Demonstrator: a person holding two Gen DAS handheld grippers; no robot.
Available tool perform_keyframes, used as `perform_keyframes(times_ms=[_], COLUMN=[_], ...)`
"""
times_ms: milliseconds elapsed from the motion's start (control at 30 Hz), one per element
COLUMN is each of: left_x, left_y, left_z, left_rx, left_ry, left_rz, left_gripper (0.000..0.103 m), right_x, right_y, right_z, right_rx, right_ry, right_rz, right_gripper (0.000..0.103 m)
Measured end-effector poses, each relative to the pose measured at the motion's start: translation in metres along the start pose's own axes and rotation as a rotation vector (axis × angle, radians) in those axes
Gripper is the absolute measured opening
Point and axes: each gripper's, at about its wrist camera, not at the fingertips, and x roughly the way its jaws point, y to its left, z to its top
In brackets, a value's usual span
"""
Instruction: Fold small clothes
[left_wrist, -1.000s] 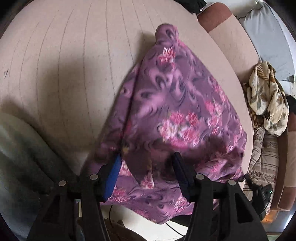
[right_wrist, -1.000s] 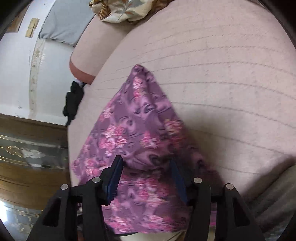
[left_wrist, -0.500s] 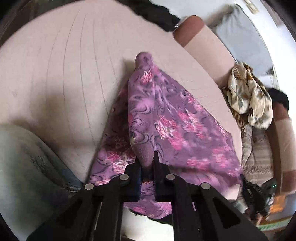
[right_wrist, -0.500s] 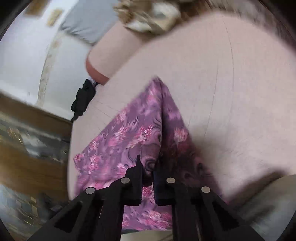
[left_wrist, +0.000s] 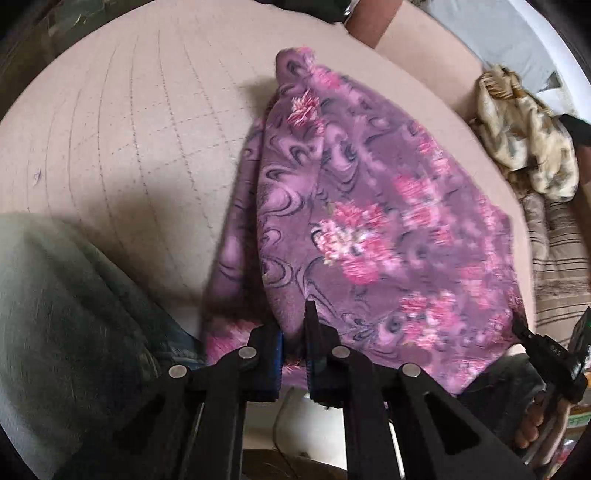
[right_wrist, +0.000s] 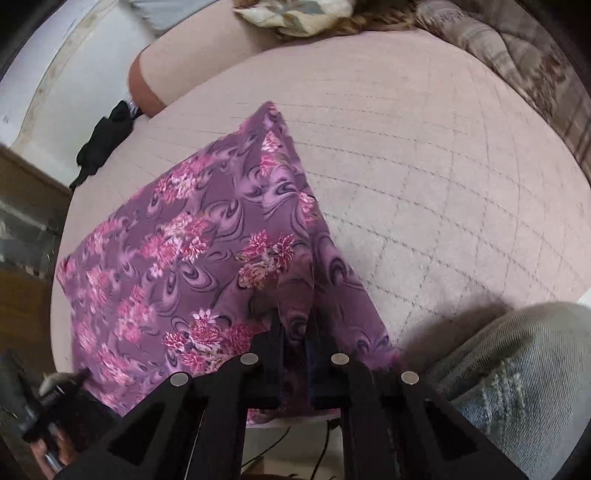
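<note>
Two grips set, apparently the lift-and-carry stage of a fold. From the left wrist: left gripper (left_wrist: 293, 341) pinched shut on the near hem of the purple, pink-flowered fleece garment (left_wrist: 369, 229), raised off the quilted pale-pink bed cover (left_wrist: 122, 133) at the near end, far tip seemingly on it. Doubled along its left side, soft and limp, likely to sag. Cream patterned cloth (left_wrist: 528, 136) heaped well apart, to the right. From the right wrist: right gripper (right_wrist: 295, 341) likewise clamped on a near fold of the same garment (right_wrist: 192, 251), spread leftward over the cover (right_wrist: 424, 155). Next, probably: carry both corners forward together, level, onto the far end, without slipping.
</note>
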Motion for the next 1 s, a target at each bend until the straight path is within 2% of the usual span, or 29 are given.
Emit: perform_keyframes(times_ms=[67,133,200,267,300,333,367,400,433,467,500,567,600,667,733,900,1000], left_x=[-0.001,0.017,0.028,0.023,0.019,0.014,0.011,0.007,0.001,-0.01,-0.017,-0.032,-0.037,-0.037,-0.031,-0.012,0.0], left_y=[-0.011,-0.014,-0.007,-0.004,-0.004,-0.001,-0.001,-0.007,-0.013,-0.014,-0.017,-0.019,-0.018,-0.011,0.0,0.011,0.019], left_z=[-0.005,-0.008,-0.005,-0.002,-0.001,-0.003,-0.004,-0.003,-0.006,-0.004,0.0,0.011,0.019,0.037,0.048,0.058,0.046], left_rx=[0.064,0.098,0.068,0.05,0.056,0.067,0.077,0.081,0.08,0.083,0.091,0.101,0.097,0.071,0.033,-0.02,-0.022], left_ry=[-0.023,0.011,0.043,0.026,0.01,-0.001,-0.005,-0.013,-0.025,-0.056,-0.087,-0.158,-0.186,-0.202,-0.18,-0.133,-0.101], left_rz=[0.043,0.072,0.085,0.088,0.091,0.103,0.109,0.08,0.058,0.03,0.021,0.043,0.069,0.088,0.079,0.028,0.033], left_gripper=[0.01,0.01,0.013,0.016,0.02,0.026,0.035,0.036,0.036,0.039,0.05,0.068,0.07,0.07,0.07,0.07,0.07], right_x=[-0.011,-0.007,0.011,0.014,0.013,0.012,0.013,0.014,0.014,0.007,-0.006,-0.027,-0.038,-0.049,-0.051,-0.036,-0.016], right_y=[0.005,0.001,-0.004,0.004,0.007,0.009,0.009,0.01,0.009,0.009,0.011,0.021,0.029,0.047,0.072,0.119,0.149], right_z=[0.005,0.009,0.015,0.017,0.018,0.018,0.019,0.019,0.02,0.021,0.022,0.02,0.024,0.026,0.029,0.032,0.029], right_rx=[-0.033,-0.032,-0.019,-0.055,-0.073,-0.09,-0.096,-0.094,-0.086,-0.083,-0.089,-0.115,-0.143,-0.203,-0.26,-0.322,-0.344], right_ry=[-0.049,-0.035,0.021,0.017,0.004,-0.014,-0.019,-0.011,-0.011,-0.036,-0.096,-0.187,-0.225,-0.245,-0.248,-0.163,-0.099], right_rz=[-0.044,-0.064,-0.086,-0.105,-0.118,-0.137,-0.148,-0.153,-0.146,-0.12,-0.073,-0.013,-0.001,0.035,0.103,0.306,0.37], right_gripper=[0.008,0.008,0.009,0.009,0.013,0.022,0.038,0.044,0.044,0.044,0.045,0.062,0.063,0.068,0.068,0.068,0.068])
